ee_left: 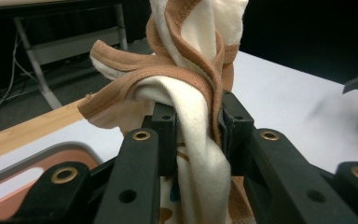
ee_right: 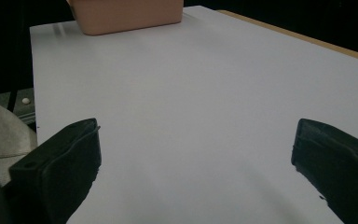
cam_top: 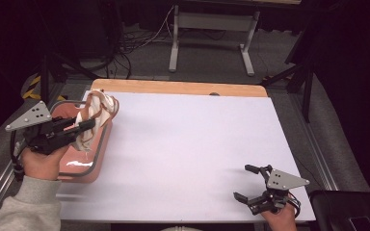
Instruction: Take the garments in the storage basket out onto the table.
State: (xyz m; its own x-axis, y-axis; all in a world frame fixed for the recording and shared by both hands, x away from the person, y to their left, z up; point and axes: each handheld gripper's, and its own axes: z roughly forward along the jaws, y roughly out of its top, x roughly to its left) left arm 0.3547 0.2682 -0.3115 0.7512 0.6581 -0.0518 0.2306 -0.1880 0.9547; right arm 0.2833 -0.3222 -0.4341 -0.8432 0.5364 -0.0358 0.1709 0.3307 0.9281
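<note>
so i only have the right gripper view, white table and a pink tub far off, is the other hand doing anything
Observer: Yes, the left gripper is shut on a cream cloth with tan trim, held above the pink tub.
Operator: is the cloth clear of the tub
Observer: Cannot tell; its lower end hangs down inside the rim in the high view.
Operator: and my fingers
Observer: The right gripper is open, near the table's front right corner.
</note>
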